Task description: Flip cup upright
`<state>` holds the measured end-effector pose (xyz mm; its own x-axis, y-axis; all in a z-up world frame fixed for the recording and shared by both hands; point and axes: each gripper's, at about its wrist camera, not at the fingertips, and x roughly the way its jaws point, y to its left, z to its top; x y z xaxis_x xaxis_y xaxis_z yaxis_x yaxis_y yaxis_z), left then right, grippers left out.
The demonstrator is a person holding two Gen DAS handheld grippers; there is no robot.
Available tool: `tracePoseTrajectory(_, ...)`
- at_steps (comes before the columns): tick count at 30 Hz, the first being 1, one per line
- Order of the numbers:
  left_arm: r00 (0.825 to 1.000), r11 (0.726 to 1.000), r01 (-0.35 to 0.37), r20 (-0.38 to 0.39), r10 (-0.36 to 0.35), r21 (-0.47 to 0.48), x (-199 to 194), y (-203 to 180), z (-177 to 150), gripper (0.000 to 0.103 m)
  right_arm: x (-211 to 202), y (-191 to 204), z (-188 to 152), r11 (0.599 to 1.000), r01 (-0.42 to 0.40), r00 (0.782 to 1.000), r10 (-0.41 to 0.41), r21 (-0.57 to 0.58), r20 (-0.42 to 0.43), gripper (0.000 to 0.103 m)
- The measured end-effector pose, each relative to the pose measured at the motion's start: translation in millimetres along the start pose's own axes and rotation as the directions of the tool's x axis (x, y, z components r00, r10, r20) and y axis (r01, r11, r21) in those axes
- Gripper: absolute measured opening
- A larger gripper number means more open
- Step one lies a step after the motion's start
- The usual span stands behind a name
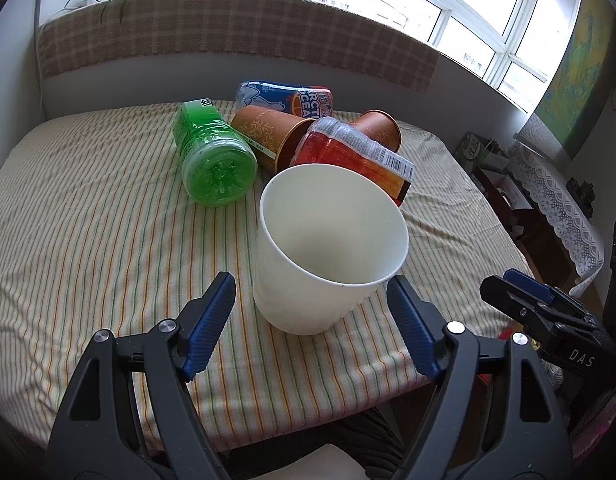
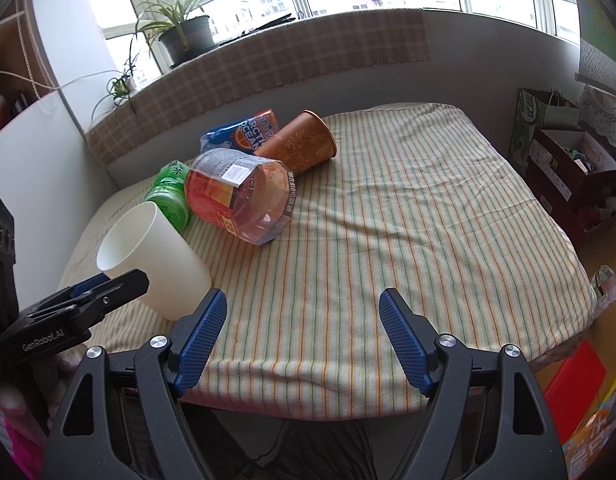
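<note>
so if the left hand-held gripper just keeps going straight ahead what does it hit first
Most likely the white cup, standing mouth-up between the open fingers of the left hand-held gripper. The red bottle lies behind it.

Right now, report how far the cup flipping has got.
Done: the white cup stands mouth up on the striped cloth. In hand: nothing; the left claw is open on either side of the white cup without touching it, and the right claw is open over bare cloth. Left: two brown cups lie on their sides among the bottles.
</note>
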<state>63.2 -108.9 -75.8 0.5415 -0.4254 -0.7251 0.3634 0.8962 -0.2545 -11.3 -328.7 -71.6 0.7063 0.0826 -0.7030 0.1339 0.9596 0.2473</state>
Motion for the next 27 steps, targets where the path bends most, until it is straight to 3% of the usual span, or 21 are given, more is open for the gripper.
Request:
tracePoseTrajectory(7, 0.999, 1.0, -0.026, 0.023, 0.026, -0.004, -20.0, 9.9, -9.5, 0.08, -3.8, 9.5, 4.5, 1.0, 0.005, 1.0, -0.005, -0.03, 0.026, 0.078)
tracePoseTrajectory(14, 0.989, 0.996, -0.089, 0.115, 0.091, -0.02, -51.1, 19.5, -7.9, 0.08, -9.8, 18.2, 10.0, 0.998, 0.021, 0.998, -0.017, -0.061, 0.064, 0.078)
tracePoseTrajectory(21, 0.96, 0.987, -0.151, 0.232, 0.158, -0.048, -81.0, 23.0, -0.7, 0.08, -18.2, 28.9, 13.8, 0.994, 0.039, 0.994, -0.028, -0.101, 0.109, 0.078)
tracePoseTrajectory(27, 0.924, 0.977, -0.206, 0.318, 0.213, -0.053, -99.4, 17.9, 0.3, 0.083, -26.7, 37.7, 14.7, 0.989, 0.064, 0.986, -0.042, -0.133, 0.162, 0.078)
